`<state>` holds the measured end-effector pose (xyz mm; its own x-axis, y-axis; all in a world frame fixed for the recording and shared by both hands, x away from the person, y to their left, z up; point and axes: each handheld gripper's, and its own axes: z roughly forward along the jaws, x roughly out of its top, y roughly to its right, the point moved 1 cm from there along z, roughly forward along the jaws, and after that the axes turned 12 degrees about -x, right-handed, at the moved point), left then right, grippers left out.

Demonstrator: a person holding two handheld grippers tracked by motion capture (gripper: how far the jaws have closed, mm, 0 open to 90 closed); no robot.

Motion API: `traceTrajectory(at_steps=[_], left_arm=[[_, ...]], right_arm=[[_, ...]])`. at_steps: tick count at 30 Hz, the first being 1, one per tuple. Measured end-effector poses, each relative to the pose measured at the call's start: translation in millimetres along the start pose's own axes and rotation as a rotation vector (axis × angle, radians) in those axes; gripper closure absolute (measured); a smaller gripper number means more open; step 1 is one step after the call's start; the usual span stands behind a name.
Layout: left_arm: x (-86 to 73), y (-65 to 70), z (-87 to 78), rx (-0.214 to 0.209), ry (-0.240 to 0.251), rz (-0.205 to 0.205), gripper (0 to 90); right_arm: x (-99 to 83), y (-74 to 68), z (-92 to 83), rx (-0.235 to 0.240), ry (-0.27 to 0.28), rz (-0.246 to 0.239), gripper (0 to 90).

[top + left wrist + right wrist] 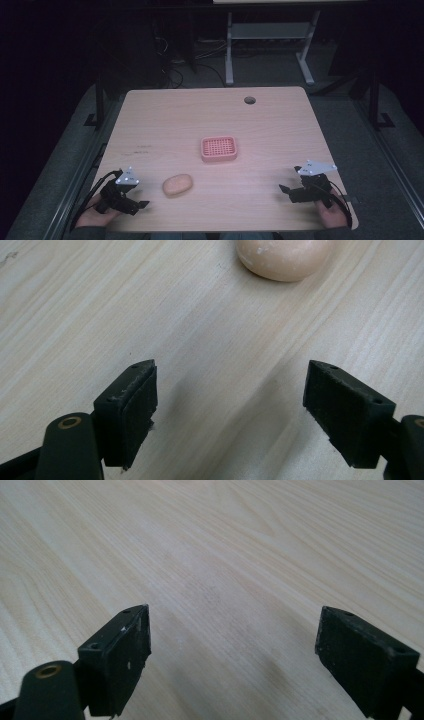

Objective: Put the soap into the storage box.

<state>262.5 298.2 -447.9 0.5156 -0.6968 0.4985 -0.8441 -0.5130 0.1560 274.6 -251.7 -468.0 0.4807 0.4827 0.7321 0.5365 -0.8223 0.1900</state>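
A pale peach oval soap bar [177, 184] lies on the wooden table [165, 120], left of centre near the front. A pink slotted soap dish [218, 148] sits in the middle of the table, up and right of the soap. My left gripper [141, 204] rests at the front left, open, a short way left of the soap. In the left gripper view the soap [282, 259] lies ahead of the open gripper [230, 407], apart from it. My right gripper [285, 190] is open at the front right, over bare wood [232, 652].
A round cable hole [249, 100] sits near the table's far edge. A person's hands [332, 214] hold both grippers at the front edge. Beyond the table are a dark floor, cables and a white desk frame [229, 50].
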Motion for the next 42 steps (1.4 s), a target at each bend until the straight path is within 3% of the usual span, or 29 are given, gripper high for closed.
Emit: traceTrajectory(at_steps=[19,34,42], left_arm=[[13.4,8.6,9.4,-0.026,-0.014,0.076,22.1],[24.5,10.4,13.2,-0.023,-0.027,0.113,22.1],[29.5,7.8,13.3,-0.028,-0.021,0.113,22.1]], right_arm=[[2.9,-3.0,3.6,0.019,-0.008,-0.025,14.1],[5.0,-4.6,5.1,0.024,-0.01,-0.035,14.1],[5.2,-3.5,5.0,0.023,-0.005,-0.033,14.1]])
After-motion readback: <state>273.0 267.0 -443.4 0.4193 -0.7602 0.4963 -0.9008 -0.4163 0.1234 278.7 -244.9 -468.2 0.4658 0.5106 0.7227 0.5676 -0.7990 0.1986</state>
